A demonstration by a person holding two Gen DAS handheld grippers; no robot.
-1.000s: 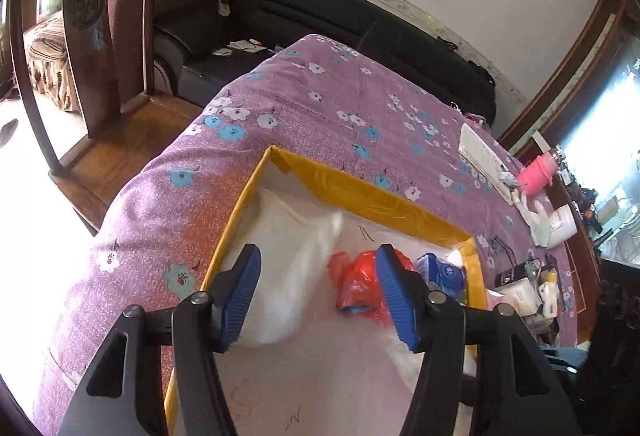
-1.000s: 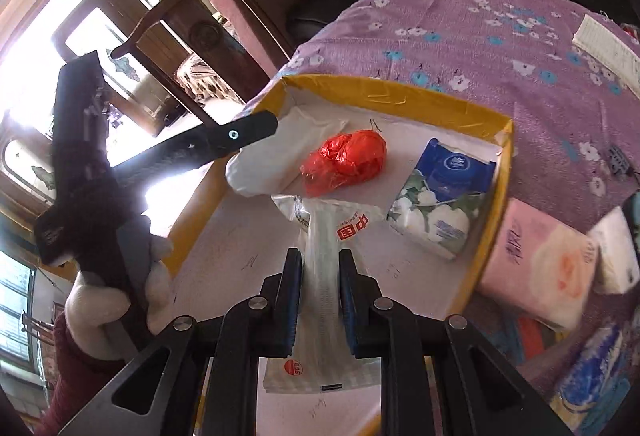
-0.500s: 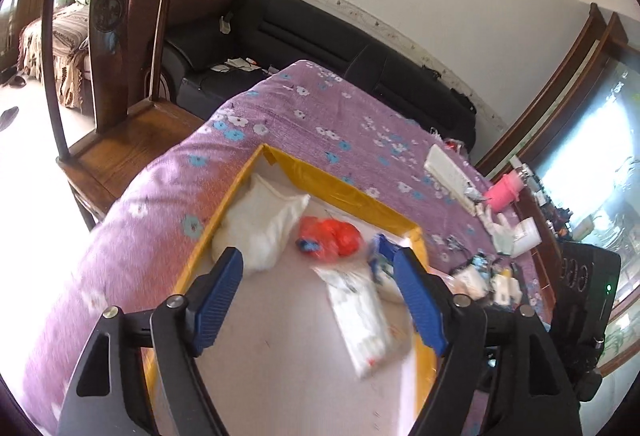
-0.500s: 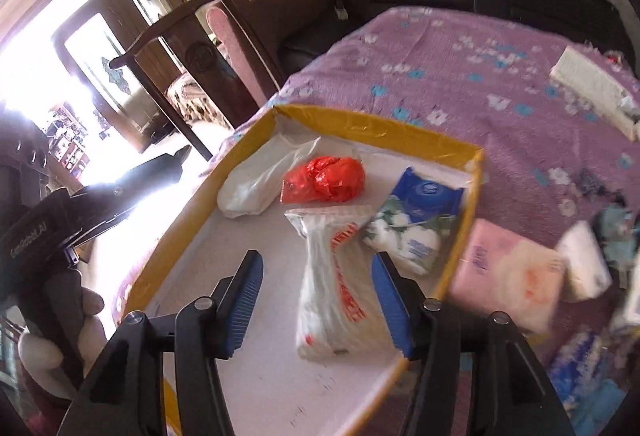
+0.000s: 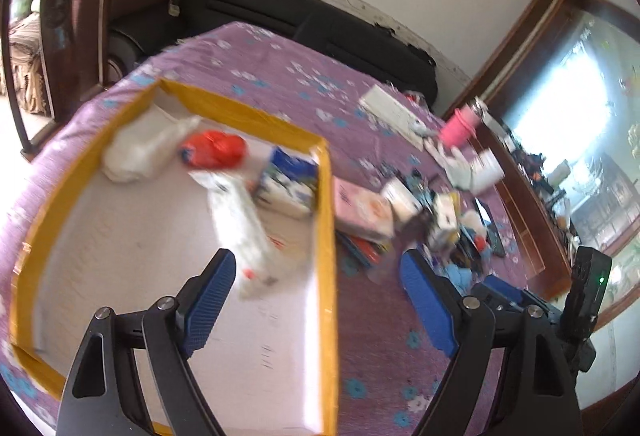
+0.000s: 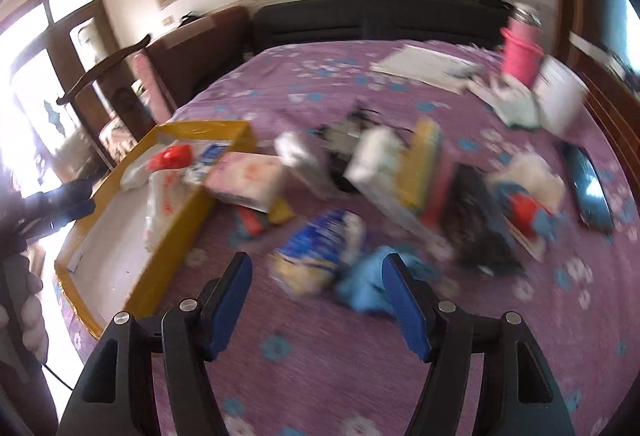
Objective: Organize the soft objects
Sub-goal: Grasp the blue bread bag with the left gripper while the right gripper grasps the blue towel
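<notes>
- A purple flowered bedspread (image 6: 328,364) covers the surface; both views are motion-blurred
- A yellow-rimmed tray (image 5: 326,236) lies at 9 o'clock in the right wrist view; inside it are a white bag (image 5: 136,151), a red bag (image 5: 214,149), a blue tissue pack (image 5: 290,179) and a long white packet (image 5: 244,232)
- A pink tissue pack (image 6: 246,179) rests just beside the tray's rim
- Left gripper (image 5: 316,296): jaws wide, empty, above the tray's rim
- Right gripper (image 6: 318,300): jaws wide, empty; a blue-and-yellow packet (image 6: 316,252) and a light blue cloth (image 6: 370,284) lie at 12 o'clock between its fingers

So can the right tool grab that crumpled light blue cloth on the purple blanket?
Probably yes: the right tool is open, and the crumpled light blue cloth lies uncovered just ahead, between its fingers.
</notes>
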